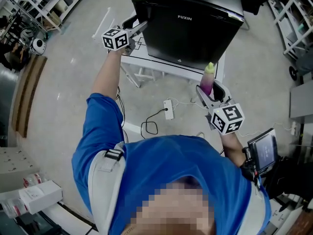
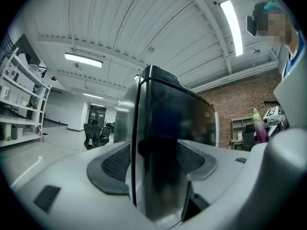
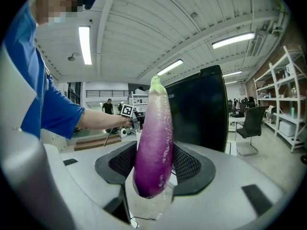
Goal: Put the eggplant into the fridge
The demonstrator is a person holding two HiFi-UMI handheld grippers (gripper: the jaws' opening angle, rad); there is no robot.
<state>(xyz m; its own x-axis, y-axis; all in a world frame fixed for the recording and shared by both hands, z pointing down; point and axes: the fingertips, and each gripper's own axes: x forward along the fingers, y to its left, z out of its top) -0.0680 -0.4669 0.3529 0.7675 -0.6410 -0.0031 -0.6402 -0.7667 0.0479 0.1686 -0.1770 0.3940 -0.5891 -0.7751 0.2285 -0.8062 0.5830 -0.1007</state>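
The black fridge (image 1: 190, 28) stands on a low white table (image 1: 161, 66) with its door closed. My left gripper (image 1: 139, 27) reaches level to the fridge's front left corner. In the left gripper view it (image 2: 153, 159) is open, and the door's edge (image 2: 160, 176) stands between the two pads. The purple eggplant (image 1: 208, 80) with a pale green top stands upright in my right gripper (image 1: 211, 91), which is shut on its lower half in front of the fridge's right side. The right gripper view shows the eggplant (image 3: 154, 138) pinched between the pads, with the fridge (image 3: 201, 109) just behind.
A white power strip (image 1: 168, 109) and black cables lie on the floor before the table. Metal shelving (image 1: 293, 23) stands at the right, wooden boards (image 1: 27, 97) at the left, white boxes (image 1: 39, 195) at the lower left. An office chair (image 3: 252, 123) stands beyond the fridge.
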